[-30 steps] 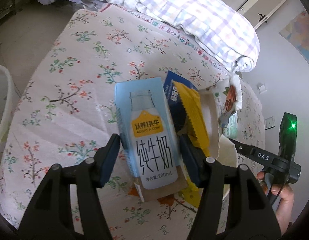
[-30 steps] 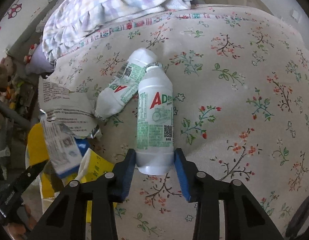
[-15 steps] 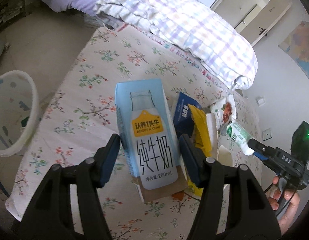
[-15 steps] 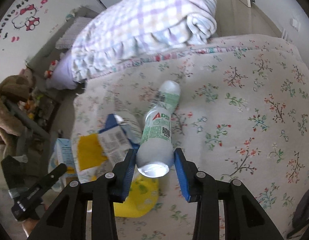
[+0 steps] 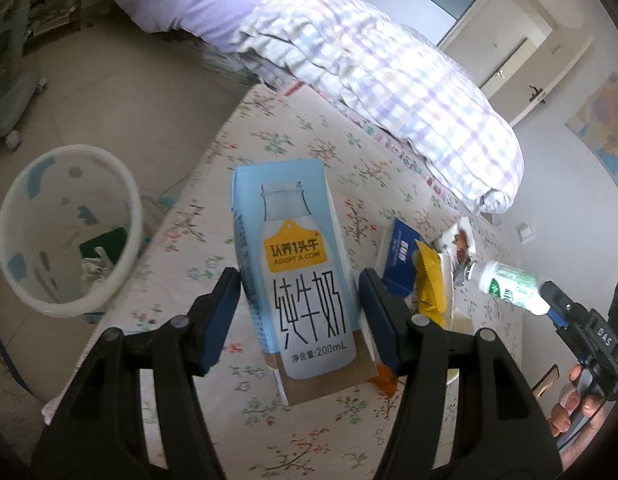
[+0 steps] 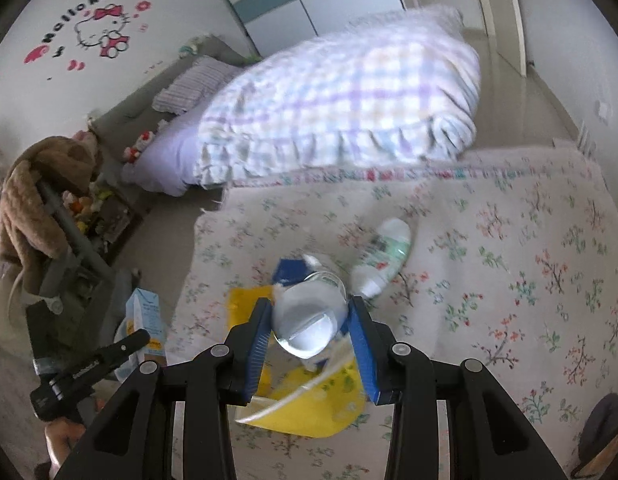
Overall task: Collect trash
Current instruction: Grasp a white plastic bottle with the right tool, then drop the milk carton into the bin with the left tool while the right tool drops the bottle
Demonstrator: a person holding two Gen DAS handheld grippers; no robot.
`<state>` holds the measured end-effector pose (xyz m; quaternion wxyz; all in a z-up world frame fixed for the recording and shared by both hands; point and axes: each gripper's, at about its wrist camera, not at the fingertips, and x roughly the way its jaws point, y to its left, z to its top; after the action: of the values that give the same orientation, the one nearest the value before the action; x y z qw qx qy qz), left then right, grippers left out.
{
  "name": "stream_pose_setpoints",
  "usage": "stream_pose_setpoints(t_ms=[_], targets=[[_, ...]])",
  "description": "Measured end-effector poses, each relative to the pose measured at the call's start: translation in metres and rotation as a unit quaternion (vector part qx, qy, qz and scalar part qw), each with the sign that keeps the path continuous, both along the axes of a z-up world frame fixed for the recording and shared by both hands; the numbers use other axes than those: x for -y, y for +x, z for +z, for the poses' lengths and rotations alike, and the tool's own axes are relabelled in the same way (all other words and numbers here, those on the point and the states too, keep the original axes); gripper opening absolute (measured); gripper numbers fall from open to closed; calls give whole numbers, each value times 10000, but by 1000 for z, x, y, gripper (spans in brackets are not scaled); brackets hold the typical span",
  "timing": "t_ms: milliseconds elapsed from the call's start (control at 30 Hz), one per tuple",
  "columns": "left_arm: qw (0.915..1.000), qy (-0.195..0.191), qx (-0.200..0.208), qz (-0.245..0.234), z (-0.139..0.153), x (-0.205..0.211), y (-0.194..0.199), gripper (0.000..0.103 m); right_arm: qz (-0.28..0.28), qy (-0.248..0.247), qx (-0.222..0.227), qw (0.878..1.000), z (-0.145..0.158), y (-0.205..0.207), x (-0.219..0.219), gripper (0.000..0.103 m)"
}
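Observation:
My left gripper (image 5: 299, 306) is shut on a light-blue 200 mL milk carton (image 5: 295, 276) and holds it in the air above the floral table's left part. The carton also shows in the right wrist view (image 6: 147, 326). My right gripper (image 6: 309, 328) is shut on a white AD bottle (image 6: 311, 320), seen base-on, raised above the trash pile. The bottle also shows in the left wrist view (image 5: 509, 286). A second white bottle (image 6: 383, 262) lies on the floral cloth (image 6: 509, 280). A blue box (image 5: 401, 260) and yellow wrapper (image 5: 429, 280) lie on the table.
A white waste bin (image 5: 65, 228) with some trash inside stands on the floor left of the table. A yellow paper bowl (image 6: 309, 404) sits below my right gripper. A checked quilt (image 5: 389, 80) lies on the bed behind. A brown plush toy (image 6: 33, 200) is at far left.
Both grippers have risen and pulled back from the table with their loads. The left one has moved toward the table's left edge, and the waste bin has come fully into view.

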<state>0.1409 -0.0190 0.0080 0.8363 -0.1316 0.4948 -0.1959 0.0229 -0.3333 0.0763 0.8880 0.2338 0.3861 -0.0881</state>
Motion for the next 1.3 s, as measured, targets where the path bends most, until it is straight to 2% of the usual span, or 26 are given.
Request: stream_pose_setpoints(t_ms=[333,600,733,933,967,1033,1167,1233,1300], targets=[[9988,-8,102,470,4,-54,2,62,647,-113,223,9976,13,25,-62,40],[9954,149,243,912,-6,-102,12,62,1115,-114,152,9936,0,49,-111,40],[9924,397,306,1122,-21,-122,25,62,1341,-98,87,9909,-11,61,-135,40],[9903,663,383,1161,-37,-136,44,63,1601,-30,-57,9871,-31,80,-164,40],[9909,666,341,1122,-39,-139,48,65,1650,-4,-64,9863,-34,83,-168,40],[9911,658,150,1151,-42,-144,52,84,1723,22,-57,9850,-37,88,-175,40],[9882,702,21,1359,-39,-160,47,87,1864,43,-78,9824,-44,97,-191,40],[9854,862,8,1470,-37,-169,44,96,1908,158,-98,9815,-48,105,-200,40],[9826,996,64,1569,-35,-177,39,99,1953,307,-106,9802,-54,114,-209,40]])
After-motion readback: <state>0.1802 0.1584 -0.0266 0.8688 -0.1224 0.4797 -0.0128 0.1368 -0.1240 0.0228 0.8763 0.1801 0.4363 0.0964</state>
